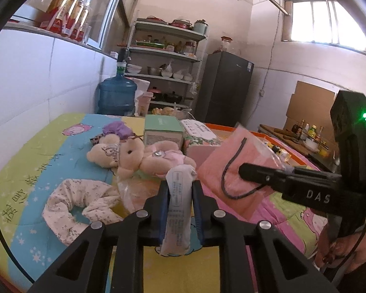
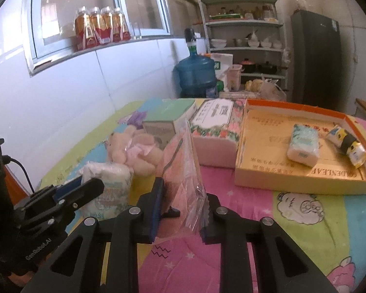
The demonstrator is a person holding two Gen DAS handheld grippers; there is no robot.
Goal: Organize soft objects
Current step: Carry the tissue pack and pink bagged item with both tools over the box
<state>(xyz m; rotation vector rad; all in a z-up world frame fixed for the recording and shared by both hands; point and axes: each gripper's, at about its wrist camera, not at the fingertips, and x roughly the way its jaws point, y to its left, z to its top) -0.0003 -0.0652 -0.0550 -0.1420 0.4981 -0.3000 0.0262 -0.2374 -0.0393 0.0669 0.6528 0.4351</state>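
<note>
A scrunchie [image 1: 78, 205] and teddy [image 1: 134, 156] lie loose on the quilt [image 1: 24, 171], unsorted. The left gripper [image 1: 180, 190] pinches a white pack [image 1: 179, 210] upright, lifted clear. The right gripper [image 2: 183, 195] clamps a bagged pink cloth [image 2: 180, 161], likely bound for the open box [image 2: 256, 178], where two packs [image 2: 303, 144] already lie.

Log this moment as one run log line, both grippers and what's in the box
left gripper: shut on white packet | right gripper: shut on pink bagged cloth | orange box: tissue pack, yellow pack
</note>
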